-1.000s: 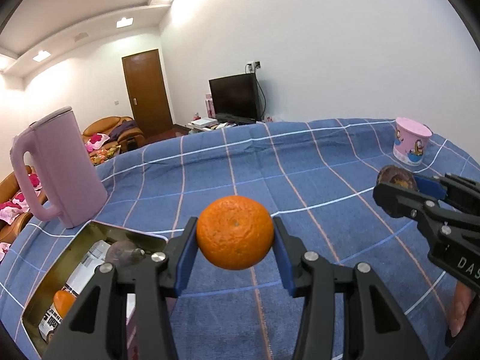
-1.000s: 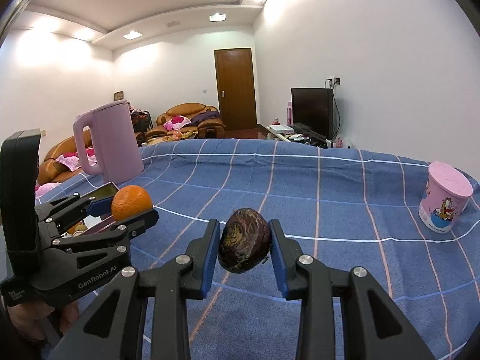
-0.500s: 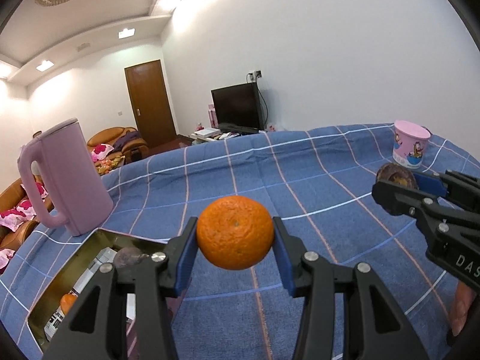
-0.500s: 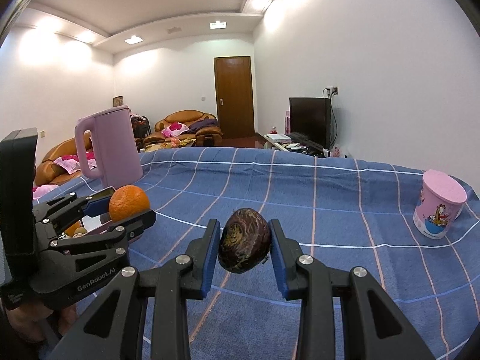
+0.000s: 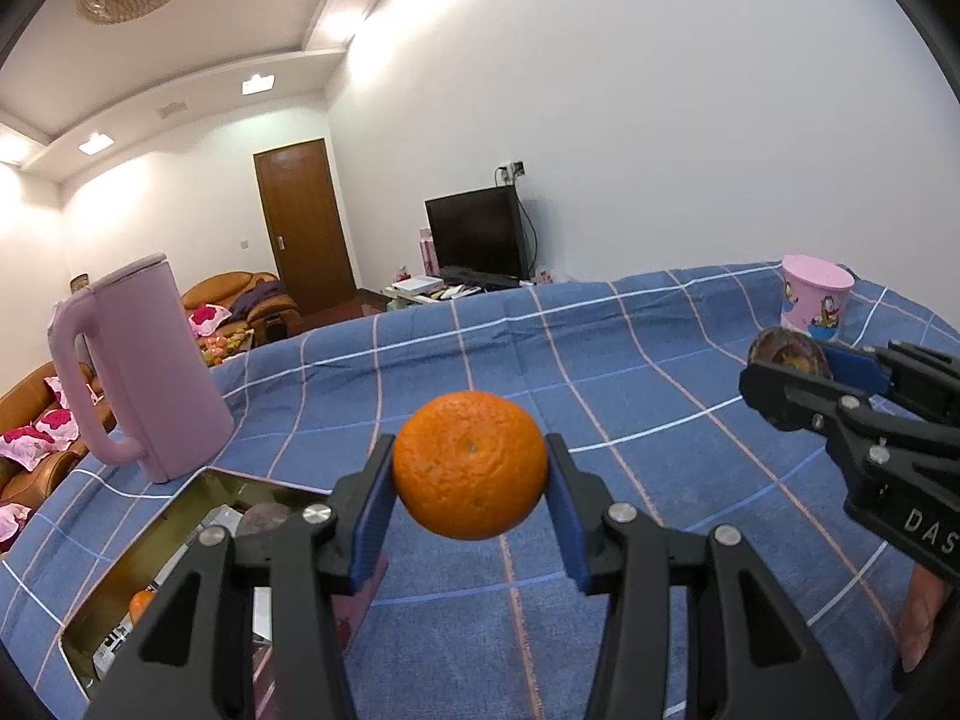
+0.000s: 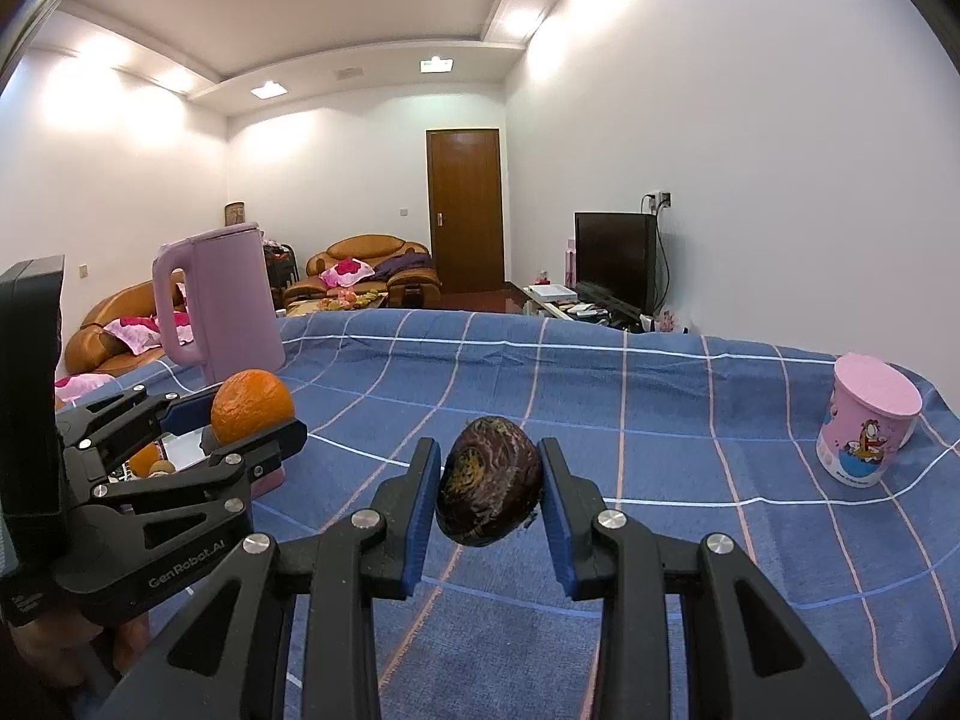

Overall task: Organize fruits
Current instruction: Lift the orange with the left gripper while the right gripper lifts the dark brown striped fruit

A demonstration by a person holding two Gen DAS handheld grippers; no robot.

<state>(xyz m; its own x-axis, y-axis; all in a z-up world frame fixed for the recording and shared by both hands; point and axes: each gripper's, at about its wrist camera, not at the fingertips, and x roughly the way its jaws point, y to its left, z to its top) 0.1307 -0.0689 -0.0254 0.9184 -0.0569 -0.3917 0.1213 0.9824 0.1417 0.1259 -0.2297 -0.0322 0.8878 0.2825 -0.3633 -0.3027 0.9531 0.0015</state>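
A pink kettle [image 5: 141, 372] stands upright on the blue checked tablecloth [image 5: 600, 360]; a pink cartoon cup [image 6: 864, 429] stands well apart, near the television [image 6: 612, 261].

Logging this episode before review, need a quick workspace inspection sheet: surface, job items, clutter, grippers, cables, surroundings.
Surface: table under a blue checked cloth, some wrinkles.
Job's things: orange and dark wrinkled fruit, both held above the cloth; metal tray at the near left with another orange and other items too hidden to name.
Clutter: pink kettle behind the tray; pink cartoon cup far right.
Grippers: left gripper shut on the orange; right gripper shut on the dark wrinkled fruit.
Cables: nothing seen on the table; TV lead runs to a wall socket.
Surroundings: TV, brown sofas, wooden door.
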